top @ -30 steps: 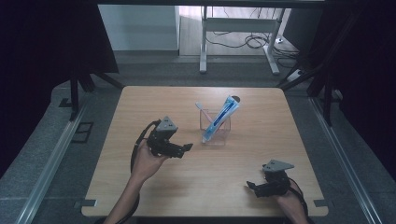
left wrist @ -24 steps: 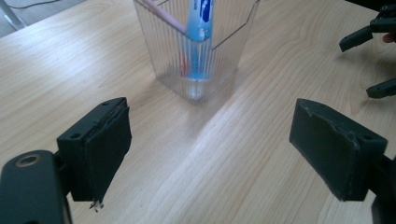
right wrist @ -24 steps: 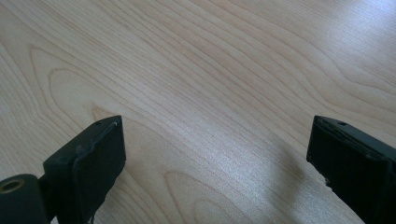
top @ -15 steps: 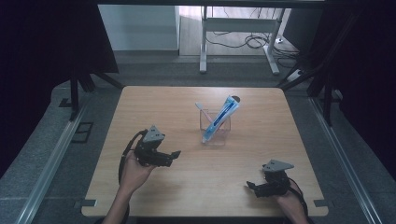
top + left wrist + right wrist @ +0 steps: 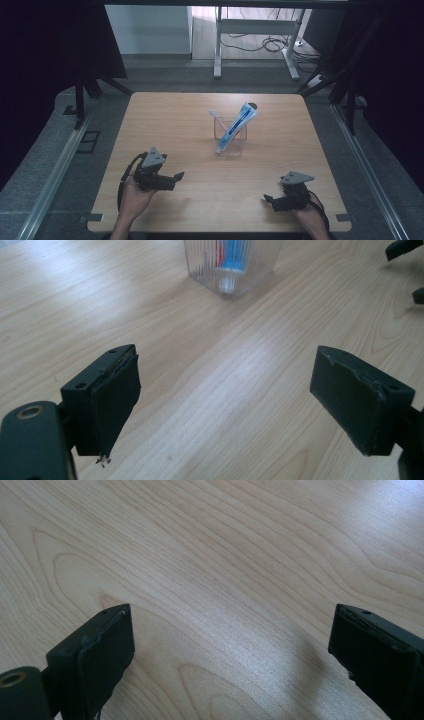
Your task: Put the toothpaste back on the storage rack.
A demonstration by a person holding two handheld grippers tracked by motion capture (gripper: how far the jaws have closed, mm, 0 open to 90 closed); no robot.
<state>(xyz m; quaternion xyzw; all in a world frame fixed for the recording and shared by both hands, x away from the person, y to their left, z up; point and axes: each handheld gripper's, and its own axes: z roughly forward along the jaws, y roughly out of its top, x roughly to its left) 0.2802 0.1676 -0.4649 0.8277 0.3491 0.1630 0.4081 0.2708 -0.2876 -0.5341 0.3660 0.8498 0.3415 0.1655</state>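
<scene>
left gripper (image 5: 176, 176) pulled back from the clear cup (image 5: 231, 142).
toothpaste tube (image 5: 237, 126) inside; both grippers' jaws wide open, empty; right gripper (image 5: 268, 201) idle.

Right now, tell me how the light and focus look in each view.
High view: dark surround, table evenly lit, clear cup sharp. Left gripper view: soft sheen on the wood, left gripper jaws slightly soft, the cup's top cut off by the frame edge. Right gripper view: pale glare between the right gripper jaws, wood grain crisp.
</scene>
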